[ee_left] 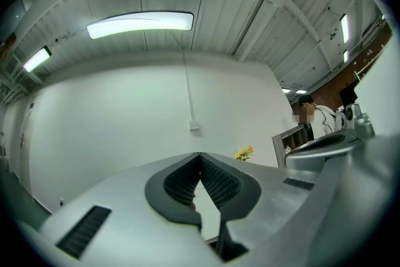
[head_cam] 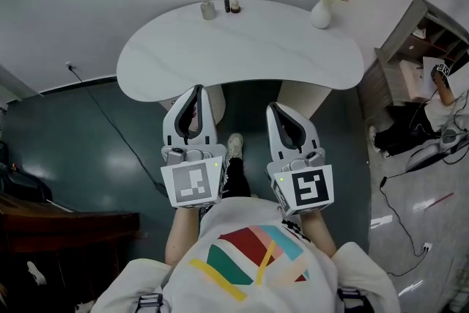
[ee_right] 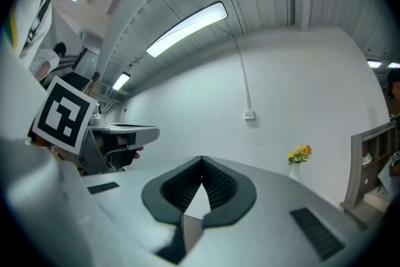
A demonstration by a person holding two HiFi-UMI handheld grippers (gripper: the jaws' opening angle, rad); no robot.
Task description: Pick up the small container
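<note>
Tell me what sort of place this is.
Probably an indoor workroom or studio rather than a home. A white table with a vase of flowers stands against a plain wall, a strip light hangs on a ribbed ceiling, and cables trail over the floor near a shelf unit.

- The small grey container (head_cam: 208, 10) and the dark things (head_cam: 231, 6) beside it on the surface (head_cam: 242, 48) are too small to make out.
- A person (head_cam: 445, 95) at the right is cut off by the picture's edge.
</note>
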